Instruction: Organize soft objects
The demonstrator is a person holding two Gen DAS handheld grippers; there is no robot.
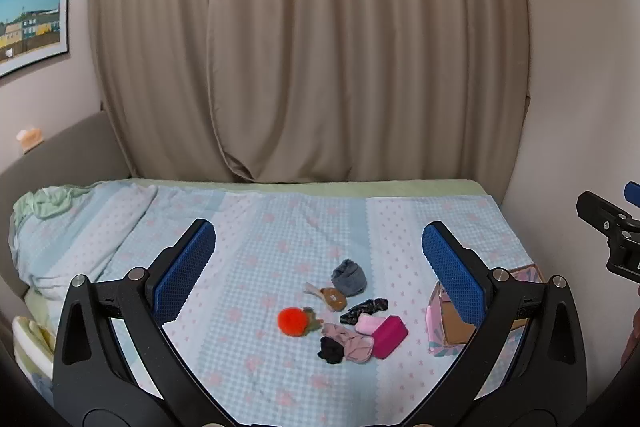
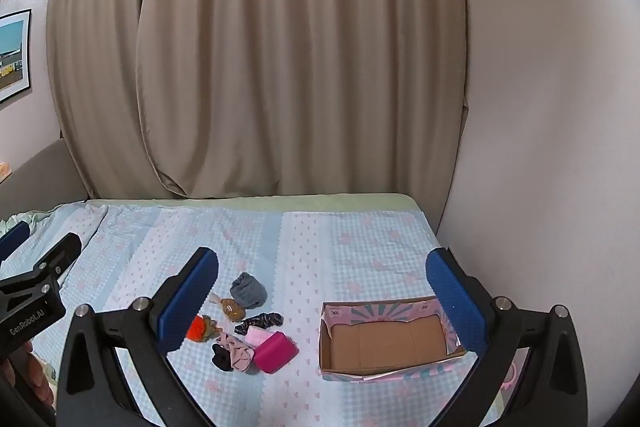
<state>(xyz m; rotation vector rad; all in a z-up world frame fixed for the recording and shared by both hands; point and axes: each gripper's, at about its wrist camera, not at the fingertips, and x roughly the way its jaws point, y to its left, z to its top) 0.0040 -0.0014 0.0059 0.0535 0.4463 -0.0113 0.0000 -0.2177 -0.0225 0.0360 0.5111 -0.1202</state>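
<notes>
Several small soft objects lie in a cluster on the bed: an orange pom-pom (image 1: 292, 321) (image 2: 196, 329), a grey rolled sock (image 1: 349, 277) (image 2: 248, 290), a magenta pouch (image 1: 388, 335) (image 2: 276, 351), a black scrunchie (image 1: 331, 350) (image 2: 222, 355), a pale pink cloth (image 1: 354, 343) (image 2: 237, 346) and a brown piece (image 1: 334, 299) (image 2: 232, 308). An open cardboard box (image 2: 386, 343) (image 1: 454, 323) with a pink patterned outside stands right of them and holds nothing. My left gripper (image 1: 319, 267) is open above the cluster. My right gripper (image 2: 322, 295) is open above the bed between cluster and box.
The bed has a light blue checked cover (image 1: 280, 227) (image 2: 340, 239). Bunched bedding (image 1: 52, 203) lies at its left end. Beige curtains (image 1: 304, 47) hang behind the bed. A wall (image 2: 540, 147) closes the right side, close to the box.
</notes>
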